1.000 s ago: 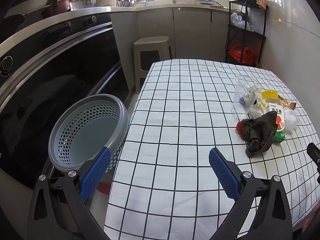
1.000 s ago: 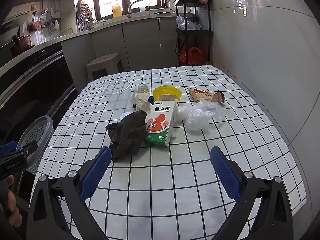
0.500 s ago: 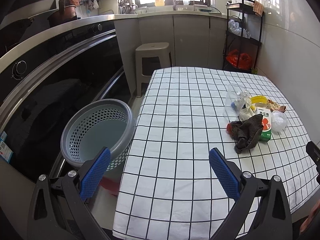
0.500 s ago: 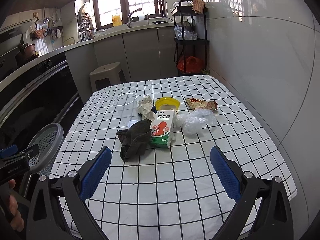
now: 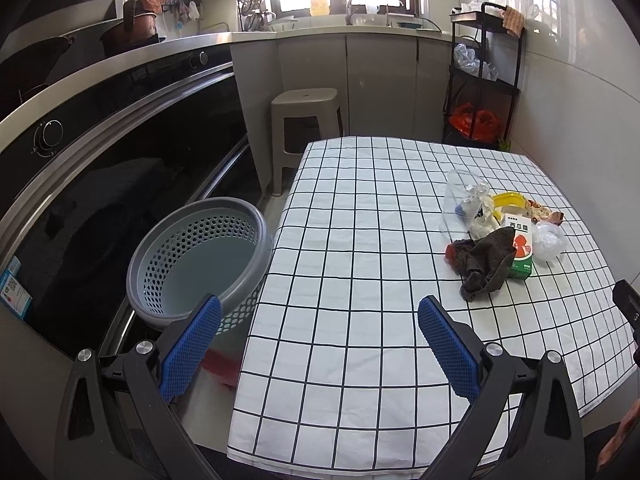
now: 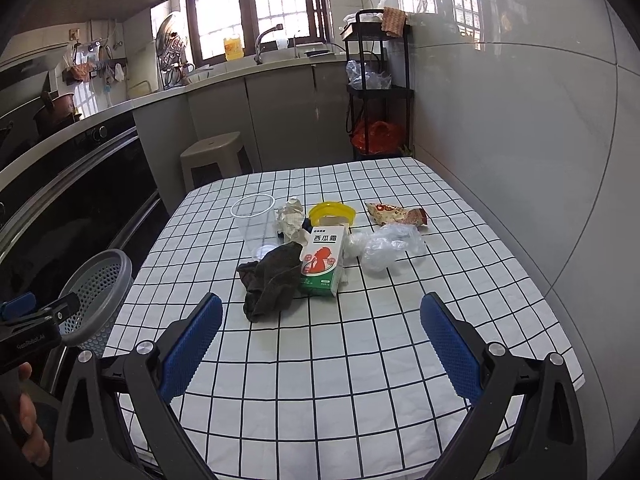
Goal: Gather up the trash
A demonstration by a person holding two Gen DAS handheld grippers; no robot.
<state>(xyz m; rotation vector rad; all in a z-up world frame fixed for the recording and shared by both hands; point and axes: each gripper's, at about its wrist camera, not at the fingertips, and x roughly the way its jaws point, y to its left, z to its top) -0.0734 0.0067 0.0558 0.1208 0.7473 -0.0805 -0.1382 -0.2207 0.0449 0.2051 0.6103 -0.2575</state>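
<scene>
**Trash clustered on the checked table, basket waiting at its side**

A small heap of rubbish sits on the white tablecloth with a black grid (image 6: 400, 320), toward the far middle of the table. Its nearest piece is a crumpled dark brown-grey rag (image 6: 272, 280), limp and folded over itself, touching the left side of a white-and-green carton with a red picture and printed characters (image 6: 324, 260), which lies flat on its back. Just right of the carton is a scrunched clear plastic bag (image 6: 388, 246), and behind that a flattened red-and-cream snack wrapper (image 6: 396, 214). A shallow yellow plastic bowl (image 6: 332, 212) stands behind the carton, with a ball of crumpled whitish paper (image 6: 290, 220) beside it and an upright clear plastic cup (image 6: 254, 220) at the left end of the group (its rim reads as a thin white ring).

A round grey perforated plastic basket (image 5: 196, 256) stands beside the table's left edge, below tabletop level; no trash shows inside it.

The left gripper (image 5: 318, 344) hovers above the near left corner of the table, its blue-padded fingers (image 5: 192, 346) spread wide with nothing between them. The right gripper (image 6: 320, 344) hangs over the near edge, facing the heap, its fingers (image 6: 450, 346) equally wide apart and holding nothing, well short of the rag.
</scene>
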